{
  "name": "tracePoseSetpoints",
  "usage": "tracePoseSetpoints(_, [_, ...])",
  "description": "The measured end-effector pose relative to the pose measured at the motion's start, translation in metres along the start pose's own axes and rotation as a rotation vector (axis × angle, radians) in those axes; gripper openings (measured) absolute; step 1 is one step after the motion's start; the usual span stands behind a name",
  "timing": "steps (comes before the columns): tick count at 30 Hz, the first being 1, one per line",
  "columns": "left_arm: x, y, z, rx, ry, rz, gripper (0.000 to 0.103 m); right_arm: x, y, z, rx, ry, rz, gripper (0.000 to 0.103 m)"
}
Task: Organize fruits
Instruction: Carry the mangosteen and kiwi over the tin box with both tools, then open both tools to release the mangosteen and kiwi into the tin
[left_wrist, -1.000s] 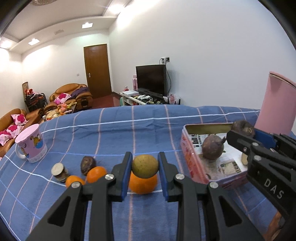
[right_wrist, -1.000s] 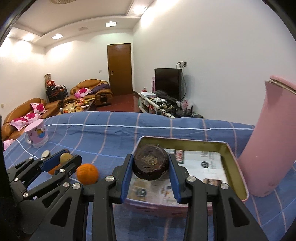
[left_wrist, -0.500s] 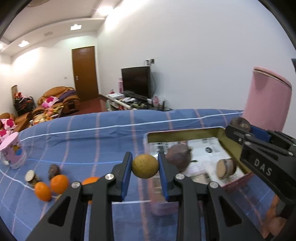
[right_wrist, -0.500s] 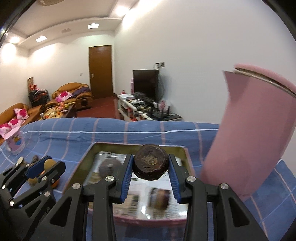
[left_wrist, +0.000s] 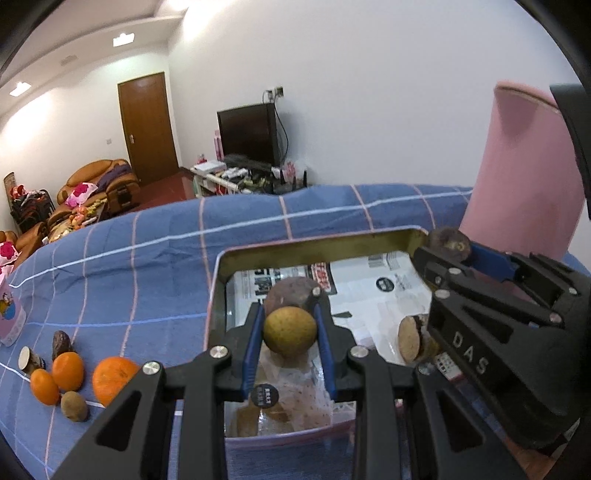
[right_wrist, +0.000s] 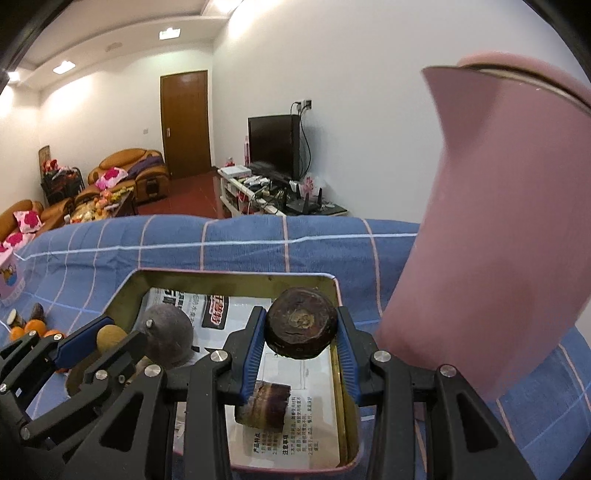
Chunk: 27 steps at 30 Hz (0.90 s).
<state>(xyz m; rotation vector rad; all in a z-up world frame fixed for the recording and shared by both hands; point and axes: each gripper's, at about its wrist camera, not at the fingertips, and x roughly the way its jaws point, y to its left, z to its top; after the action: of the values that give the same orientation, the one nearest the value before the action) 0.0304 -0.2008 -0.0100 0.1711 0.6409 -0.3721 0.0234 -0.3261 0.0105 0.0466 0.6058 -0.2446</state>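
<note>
The left gripper clamps a yellow-green fruit above the tin tray; the right gripper clamps a dark brown fruit there too. Lower both before releasing (oranges wait at 9 o'clock).

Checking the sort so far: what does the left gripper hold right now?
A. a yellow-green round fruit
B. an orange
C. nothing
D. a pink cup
A: the left gripper is shut on a yellow-green fruit, held over the tin tray.
</note>
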Motion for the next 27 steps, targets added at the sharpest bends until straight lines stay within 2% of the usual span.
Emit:
tracePoseSetpoints(9, [0.014, 0.002, 0.0, -0.023, 0.071, -0.003, 0.03, 0.016, 0.007, -0.004, -0.02, 0.065, 0.025, 0.04])
tracePoseSetpoints(18, [0.013, 0.007, 0.0, -0.045, 0.068, 0.007, 0.03, 0.026, 0.006, -0.004, 0.013, 0.098, 0.131, 0.04])
tracePoseSetpoints(23, [0.012, 0.01, 0.0, -0.055, 0.066, 0.004, 0.032, 0.029, 0.005, -0.004, 0.033, 0.117, 0.156, 0.04])
tracePoseSetpoints(26, [0.008, 0.013, -0.001, -0.067, 0.049, 0.022, 0.04, 0.026, 0.005, -0.003, 0.041, 0.104, 0.153, 0.04])
tracePoseSetpoints(27, [0.006, 0.015, -0.001, -0.076, 0.041, 0.029, 0.047, 0.024, 0.004, -0.003, 0.047, 0.098, 0.153, 0.04])
